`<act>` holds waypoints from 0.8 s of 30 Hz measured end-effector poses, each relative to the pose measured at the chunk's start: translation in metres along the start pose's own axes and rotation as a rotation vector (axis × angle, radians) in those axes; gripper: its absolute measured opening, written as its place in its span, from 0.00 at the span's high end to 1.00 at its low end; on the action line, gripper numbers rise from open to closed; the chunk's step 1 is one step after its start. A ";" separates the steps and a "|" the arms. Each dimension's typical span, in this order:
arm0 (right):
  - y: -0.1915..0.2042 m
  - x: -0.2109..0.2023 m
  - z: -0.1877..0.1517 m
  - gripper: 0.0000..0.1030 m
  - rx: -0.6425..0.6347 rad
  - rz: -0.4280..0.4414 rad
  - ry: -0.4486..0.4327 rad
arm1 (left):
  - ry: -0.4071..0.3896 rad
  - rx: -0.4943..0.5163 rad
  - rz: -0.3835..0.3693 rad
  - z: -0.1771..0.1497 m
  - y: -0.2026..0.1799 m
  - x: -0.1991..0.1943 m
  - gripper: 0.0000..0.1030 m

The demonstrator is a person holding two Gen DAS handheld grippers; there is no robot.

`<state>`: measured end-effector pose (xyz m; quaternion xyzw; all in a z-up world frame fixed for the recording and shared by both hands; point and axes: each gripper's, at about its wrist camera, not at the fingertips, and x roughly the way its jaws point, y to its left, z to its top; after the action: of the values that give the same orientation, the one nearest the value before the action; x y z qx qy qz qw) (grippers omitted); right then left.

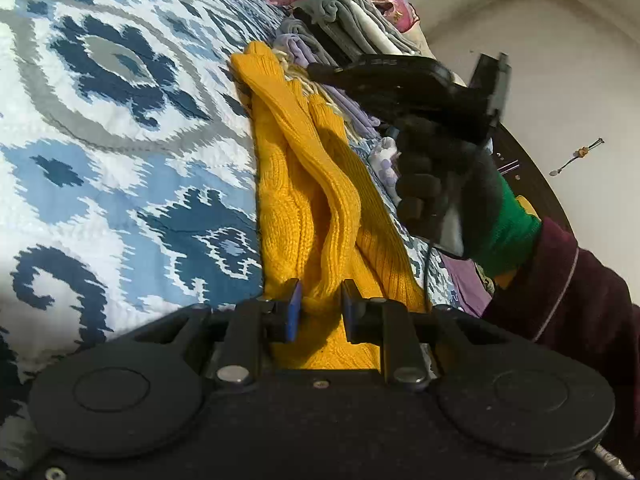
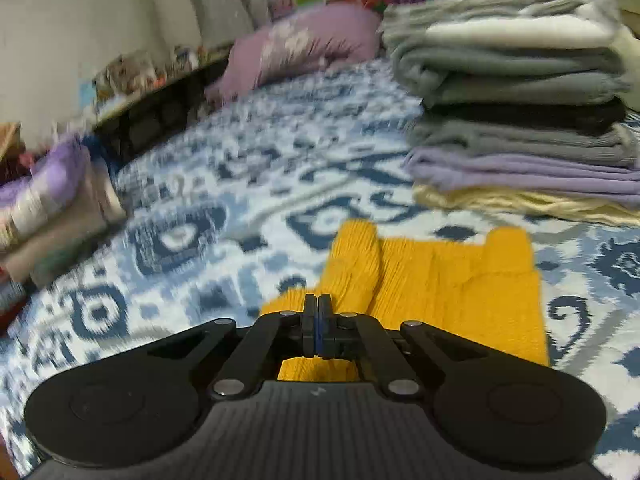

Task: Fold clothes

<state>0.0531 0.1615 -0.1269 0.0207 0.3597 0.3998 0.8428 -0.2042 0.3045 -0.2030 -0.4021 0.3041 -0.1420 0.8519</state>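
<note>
left gripper (image 1: pixel 319 307) pinching yellow sweater (image 1: pixel 304 200) fold, jaws slightly apart; right gripper (image 2: pixel 317 312) hovering, jaws together, empty (blurred). keeping edges aligned, smoothing bunched ridges.

The left wrist view looks along its own fingers from close above the bed, tilted so the patterned bedspread (image 1: pixel 100 128) fills the left of the frame and the room's floor the upper right. The right wrist view sits low and near the bedspread (image 2: pixel 248 184), facing the stack of folded clothes (image 2: pixel 516 92) at upper right. Both views share the yellow knit garment (image 1: pixel 304 184) (image 2: pixel 432 276), lower centre, and that stack (image 1: pixel 352 20).
</note>
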 end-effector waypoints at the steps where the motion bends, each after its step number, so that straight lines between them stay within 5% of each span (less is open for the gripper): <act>1: 0.000 0.000 0.001 0.98 -0.003 0.002 0.005 | 0.000 0.000 0.001 0.000 0.000 0.000 0.81; 3: 0.000 0.003 0.003 0.91 -0.011 0.003 0.023 | 0.000 0.000 0.001 0.000 0.000 0.000 0.81; 4: 0.002 0.008 0.003 0.76 -0.019 0.000 0.042 | 0.000 0.000 0.001 0.000 0.000 0.000 0.81; 6: 0.006 0.020 0.002 0.62 -0.049 -0.018 0.076 | 0.001 0.001 0.000 0.000 0.000 -0.001 0.81; 12: 0.005 0.044 -0.008 0.66 -0.058 -0.040 0.119 | 0.006 0.001 -0.005 0.001 0.002 -0.002 0.81; 17: 0.008 0.032 -0.009 0.89 -0.070 -0.037 0.089 | 0.009 0.004 -0.003 0.002 0.001 0.000 0.81; 24: 0.000 -0.005 0.006 0.90 -0.018 -0.054 -0.016 | 0.003 -0.049 -0.025 0.002 0.010 -0.003 0.81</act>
<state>0.0542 0.1599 -0.1198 0.0067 0.3498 0.3799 0.8563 -0.2056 0.3136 -0.2083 -0.4265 0.3035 -0.1456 0.8395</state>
